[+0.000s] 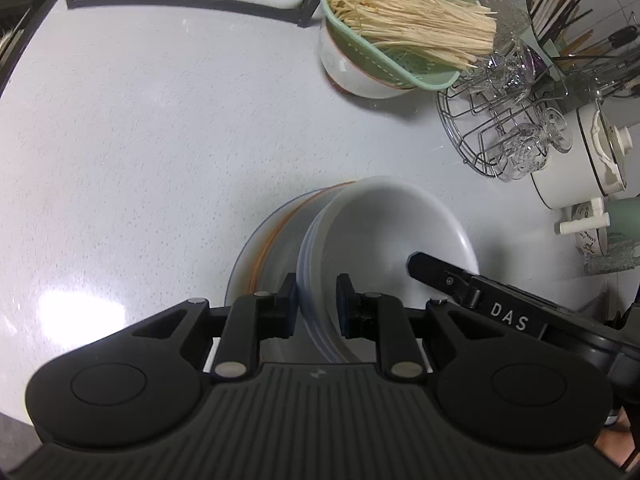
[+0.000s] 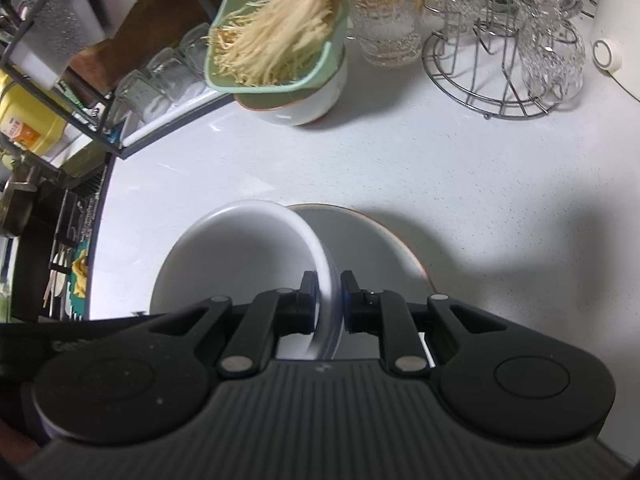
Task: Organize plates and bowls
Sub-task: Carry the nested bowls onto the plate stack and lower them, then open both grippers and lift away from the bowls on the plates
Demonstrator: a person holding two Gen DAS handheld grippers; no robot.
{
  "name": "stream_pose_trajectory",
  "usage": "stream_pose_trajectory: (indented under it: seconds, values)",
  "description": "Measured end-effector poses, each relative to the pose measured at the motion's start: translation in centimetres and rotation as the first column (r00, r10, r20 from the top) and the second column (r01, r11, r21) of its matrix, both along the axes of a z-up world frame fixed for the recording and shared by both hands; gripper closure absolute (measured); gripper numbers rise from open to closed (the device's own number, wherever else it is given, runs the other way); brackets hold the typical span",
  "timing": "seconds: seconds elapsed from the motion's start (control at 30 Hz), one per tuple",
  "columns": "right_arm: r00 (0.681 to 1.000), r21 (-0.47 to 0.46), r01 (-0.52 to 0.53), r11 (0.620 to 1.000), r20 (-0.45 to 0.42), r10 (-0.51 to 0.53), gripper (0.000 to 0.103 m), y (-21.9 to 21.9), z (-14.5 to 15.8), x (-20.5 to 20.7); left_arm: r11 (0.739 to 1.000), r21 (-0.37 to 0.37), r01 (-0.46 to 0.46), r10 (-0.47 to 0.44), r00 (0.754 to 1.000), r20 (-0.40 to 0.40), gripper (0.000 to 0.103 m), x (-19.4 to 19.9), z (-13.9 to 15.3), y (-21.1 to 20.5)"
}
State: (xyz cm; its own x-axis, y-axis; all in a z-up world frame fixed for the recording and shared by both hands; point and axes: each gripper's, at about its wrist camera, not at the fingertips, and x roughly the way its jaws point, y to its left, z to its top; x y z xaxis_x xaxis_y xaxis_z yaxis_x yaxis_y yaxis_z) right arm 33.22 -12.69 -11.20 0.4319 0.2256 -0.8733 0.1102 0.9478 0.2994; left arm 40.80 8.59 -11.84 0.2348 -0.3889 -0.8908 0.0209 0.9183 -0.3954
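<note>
Between both claws, a white bowl (image 1: 384, 232) held by its rim over a plate (image 1: 272, 248). Left claw (image 1: 317, 300) narrow, pads pinching the near left rim; what look like several stacked rims show at the grip, so possibly more than one bowl, cannot tell. Right claw (image 2: 328, 300) narrow too, pinching the opposite rim of the bowl (image 2: 240, 256).

Plate (image 2: 376, 240), orange-edged, lies flat on the tabletop (image 1: 160, 140) just beyond and under the bowl. Bowl tilted, overlapping the plate; whether its base touches the plate is hidden.

Progress, as judged: stacking step well on, bowl carried to the plate but not released. Left to do: settle the bowl centred, let go with both claws.

Ahead of the claws, well apart: a second white bowl (image 1: 352, 68) under a green strainer (image 1: 400, 20) of noodles. Untouched; may also need sorting.
</note>
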Motion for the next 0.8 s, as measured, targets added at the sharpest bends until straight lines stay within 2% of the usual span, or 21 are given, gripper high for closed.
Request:
stream_pose_trajectory:
  seconds: [0.13,0.23,0.3,0.4,0.43,0.63,0.8]
  values:
    - [1.0,-0.015,0.001,1.0,-0.003,-0.001,0.086,-0.1,-0.4,-0.1,0.999,0.03,0.024,-0.024,1.0,0.003,0.081,0.1,0.3,-0.6]
    - [1.0,-0.012,0.016,1.0,0.0,-0.016,0.086,-0.5,-0.3,-0.2,0.997,0.06,0.047,-0.048,0.998,0.027,0.074,0.1,1.1,-0.9]
    - [1.0,-0.005,0.025,1.0,-0.002,-0.025,0.081,-0.9,0.0,-0.1,0.996,0.07,0.052,-0.055,0.997,0.049,0.07,0.1,1.9,-1.0]
    - [0.999,-0.009,0.029,1.0,0.013,-0.029,0.066,-1.4,1.1,-0.2,0.996,0.072,0.047,-0.053,0.995,0.086,0.067,-0.2,3.7,-1.2]
    - [0.999,-0.007,0.031,1.0,0.026,-0.031,0.062,-1.7,1.5,-0.2,0.996,0.079,0.042,-0.05,0.993,0.102,0.065,-0.4,4.4,-1.3]
    - [0.99,0.017,-0.012,1.0,0.141,0.01,0.063,-2.8,5.2,-1.6,0.998,0.058,0.002,-0.014,0.98,0.2,0.064,-2.1,9.5,-1.6]
    - [0.967,0.011,-0.049,0.999,0.251,0.044,0.063,-4.5,8.7,-4.2,0.995,0.096,-0.029,-0.004,0.947,0.322,0.056,-5.0,14.4,-2.9]
